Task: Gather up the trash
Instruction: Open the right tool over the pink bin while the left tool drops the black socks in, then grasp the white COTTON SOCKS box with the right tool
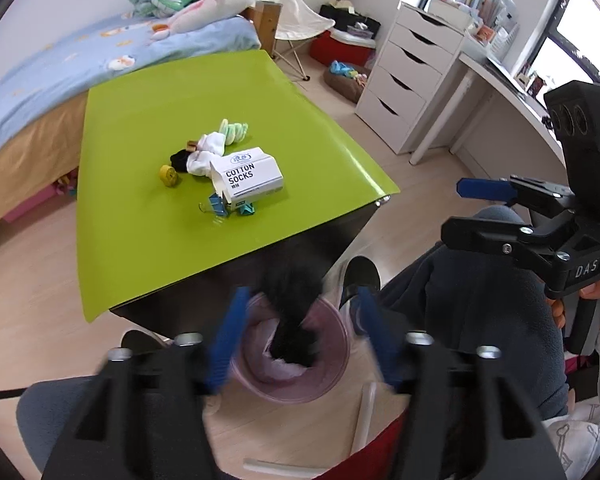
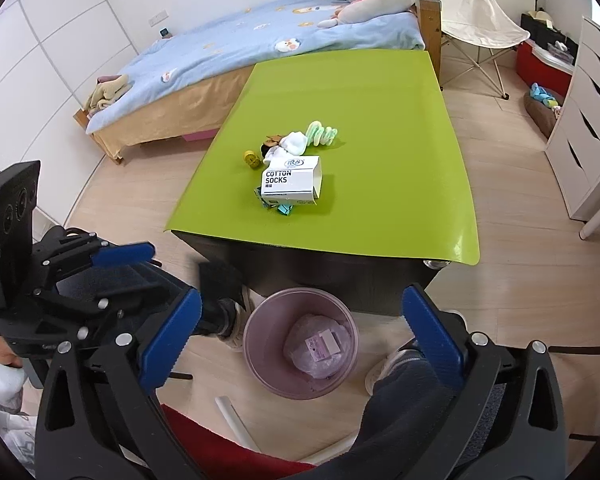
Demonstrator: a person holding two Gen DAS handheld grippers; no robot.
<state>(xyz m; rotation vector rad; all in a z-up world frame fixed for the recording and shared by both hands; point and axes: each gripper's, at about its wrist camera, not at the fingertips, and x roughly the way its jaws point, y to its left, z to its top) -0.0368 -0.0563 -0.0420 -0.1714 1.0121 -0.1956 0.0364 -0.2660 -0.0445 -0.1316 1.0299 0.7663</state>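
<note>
- Right now my left gripper [image 1: 300, 336] hangs spread over the pink bin [image 1: 292, 360], a black fuzzy thing [image 1: 292, 312] blurred between its fingers.
- At my right gripper [image 2: 304, 320], jaws gape, empty.
- At twelve o'clock, sock box [image 2: 292, 180] sits on green table [image 2: 380, 120].

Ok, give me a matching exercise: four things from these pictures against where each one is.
Things:
1. sock box
2. pink bin
3. black fluffy item
4. white plush toy

Places:
A. on the floor
B. on the bed
C. on the green table
D. at the bin's mouth

Pairs: 1-C, 2-A, 3-D, 4-B
</note>
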